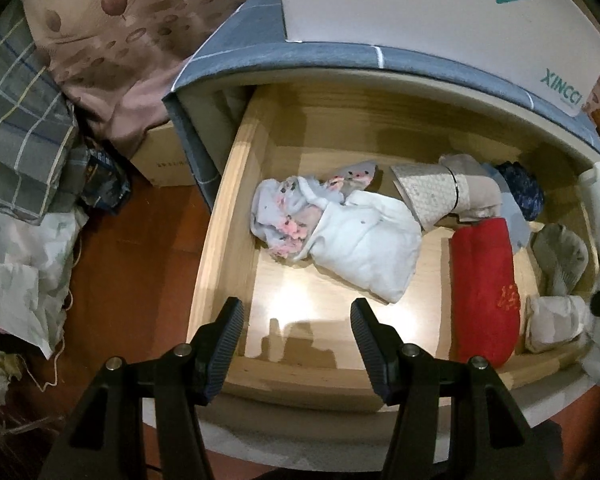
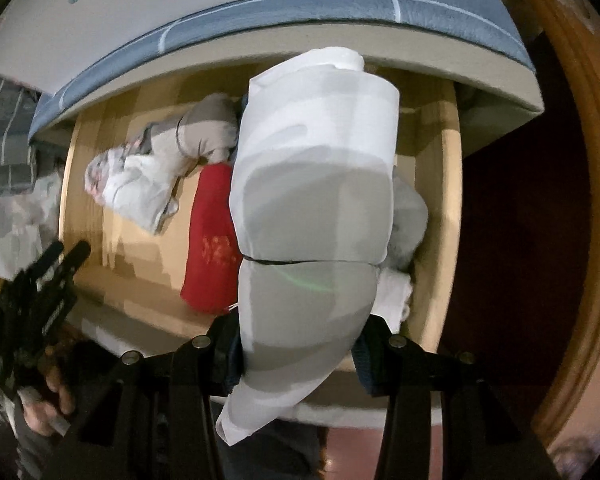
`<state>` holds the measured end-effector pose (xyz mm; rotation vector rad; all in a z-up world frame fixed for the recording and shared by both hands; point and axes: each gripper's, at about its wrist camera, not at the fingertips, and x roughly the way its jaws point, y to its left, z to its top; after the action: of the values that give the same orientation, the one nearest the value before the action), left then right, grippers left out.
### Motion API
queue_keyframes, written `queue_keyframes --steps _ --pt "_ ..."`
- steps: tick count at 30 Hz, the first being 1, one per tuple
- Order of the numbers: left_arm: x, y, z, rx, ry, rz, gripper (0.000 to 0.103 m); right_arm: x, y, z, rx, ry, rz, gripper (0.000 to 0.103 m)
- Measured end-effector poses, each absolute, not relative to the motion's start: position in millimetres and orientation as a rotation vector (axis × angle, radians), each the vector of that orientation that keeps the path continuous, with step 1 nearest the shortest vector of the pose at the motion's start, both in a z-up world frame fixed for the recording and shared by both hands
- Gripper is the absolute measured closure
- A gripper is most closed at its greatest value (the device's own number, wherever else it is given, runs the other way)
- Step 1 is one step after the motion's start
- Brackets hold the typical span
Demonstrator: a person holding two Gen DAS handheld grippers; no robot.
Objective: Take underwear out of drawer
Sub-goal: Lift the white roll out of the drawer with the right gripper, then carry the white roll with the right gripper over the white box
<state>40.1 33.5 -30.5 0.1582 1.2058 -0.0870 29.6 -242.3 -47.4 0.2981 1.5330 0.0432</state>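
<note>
The right gripper (image 2: 296, 354) has its two fingers clamped on a pale grey-and-white folded garment (image 2: 316, 208), which looks to be the underwear the task asks for; the cloth hangs forward past the fingertips and fills the middle of the right wrist view, held above the open wooden drawer (image 1: 236, 184) rather than lying in it. Gripping it near one end lets the rest of the fold dangle free of the other clothes, so it should lift clear without dragging anything along. The left gripper (image 1: 296, 316) hovers over the bare front left part of the drawer floor with its fingers well apart and nothing between them, probably kept out of the way, ready either to steady the drawer or to reach for another piece. Still lying in the drawer are a white garment with a pink floral piece (image 1: 284, 216) at the left, a red folded cloth (image 1: 484, 288) toward the right, a beige patterned bundle (image 1: 436, 196) behind it, and a grey sock-like item (image 1: 560, 256) near the right wall. The drawer is pulled out from under a blue-covered top (image 1: 340, 56) carrying a white box (image 1: 440, 8), which leaves open room above for the lift. The task seems nearly done: the garment only needs carrying beyond the drawer's front edge.
</note>
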Motion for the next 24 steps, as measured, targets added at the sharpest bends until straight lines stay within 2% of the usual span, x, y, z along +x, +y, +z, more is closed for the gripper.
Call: queue_keyframes --steps 5,14,24 --pt "39 34 -29 0.168 1.194 -0.071 0.046 18 -233 -25 0.225 1.474 0.041 0.062" --pt "41 52 -29 0.102 1.208 -0.045 0.046 16 -230 50 0.146 1.19 -0.005 0.062" --pt "42 62 -28 0.058 1.211 -0.044 0.046 67 -250 130 0.187 0.983 -0.041 0.062"
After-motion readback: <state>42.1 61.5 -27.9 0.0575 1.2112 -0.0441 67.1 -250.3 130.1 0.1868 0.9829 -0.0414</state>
